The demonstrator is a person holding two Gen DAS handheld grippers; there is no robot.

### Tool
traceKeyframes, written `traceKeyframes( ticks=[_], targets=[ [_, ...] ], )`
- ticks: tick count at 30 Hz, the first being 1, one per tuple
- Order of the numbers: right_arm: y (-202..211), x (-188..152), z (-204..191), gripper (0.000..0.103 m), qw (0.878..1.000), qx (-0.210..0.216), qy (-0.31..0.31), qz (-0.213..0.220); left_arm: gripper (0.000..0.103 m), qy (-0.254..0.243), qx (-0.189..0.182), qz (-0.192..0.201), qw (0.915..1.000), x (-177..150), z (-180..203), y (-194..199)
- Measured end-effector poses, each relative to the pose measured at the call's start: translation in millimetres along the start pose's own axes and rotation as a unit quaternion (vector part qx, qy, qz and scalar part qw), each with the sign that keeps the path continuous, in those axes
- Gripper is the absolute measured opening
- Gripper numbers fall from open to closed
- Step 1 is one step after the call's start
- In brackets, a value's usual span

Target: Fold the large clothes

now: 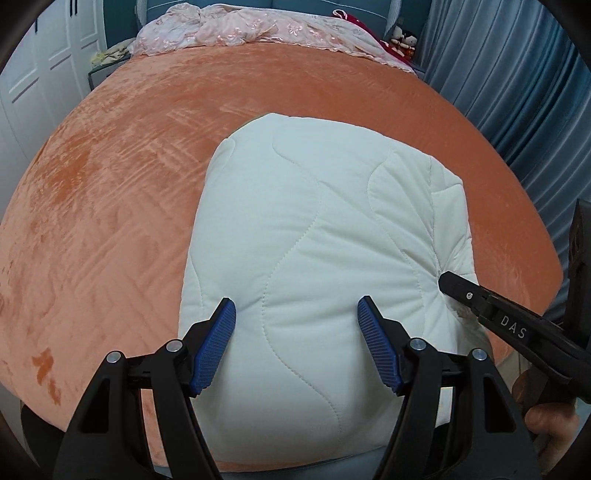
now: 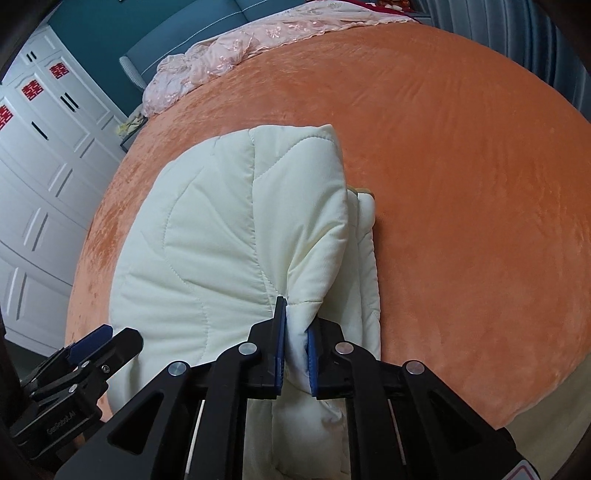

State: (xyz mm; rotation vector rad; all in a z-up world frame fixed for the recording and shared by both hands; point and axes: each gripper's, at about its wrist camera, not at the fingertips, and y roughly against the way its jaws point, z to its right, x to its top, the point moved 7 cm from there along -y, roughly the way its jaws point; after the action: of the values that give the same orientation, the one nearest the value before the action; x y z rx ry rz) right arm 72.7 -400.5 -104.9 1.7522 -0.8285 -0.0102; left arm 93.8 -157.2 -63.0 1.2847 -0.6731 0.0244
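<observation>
A cream quilted blanket point(image 1: 317, 236) lies folded into a thick bundle on the orange bedspread point(image 1: 110, 192) near the bed's front edge. My left gripper point(image 1: 297, 314) is open, its blue pads spread just above the bundle's near part, holding nothing. My right gripper point(image 2: 295, 332) is shut on a pinch of the blanket point(image 2: 229, 236) at the bundle's right side; the fabric bunches between its pads. The right gripper shows in the left wrist view point(image 1: 447, 282) with its tip pressed into the blanket's right edge. The left gripper shows at the lower left of the right wrist view point(image 2: 110, 338).
A pink embroidered cover point(image 1: 258, 29) lies crumpled at the head of the bed. White wardrobe doors point(image 2: 44, 155) stand to the left, blue curtains point(image 1: 517, 92) to the right. Orange bedspread point(image 2: 461, 184) stretches beyond the bundle.
</observation>
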Motion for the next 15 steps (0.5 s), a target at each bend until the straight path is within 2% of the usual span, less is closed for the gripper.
traceKeyframes(
  ticks=[11, 15],
  targets=[
    [-34, -9, 1, 0.014, 1.0, -0.018, -0.007, -0.014, 0.069, -0.018, 0.044, -0.027, 0.9985, -10, 0, -36],
    [-27, -3, 1, 0.017, 1.0, -0.014, -0.018, -0.016, 0.074, -0.015, 0.053, -0.032, 0.998, -12, -4, -47]
  ],
)
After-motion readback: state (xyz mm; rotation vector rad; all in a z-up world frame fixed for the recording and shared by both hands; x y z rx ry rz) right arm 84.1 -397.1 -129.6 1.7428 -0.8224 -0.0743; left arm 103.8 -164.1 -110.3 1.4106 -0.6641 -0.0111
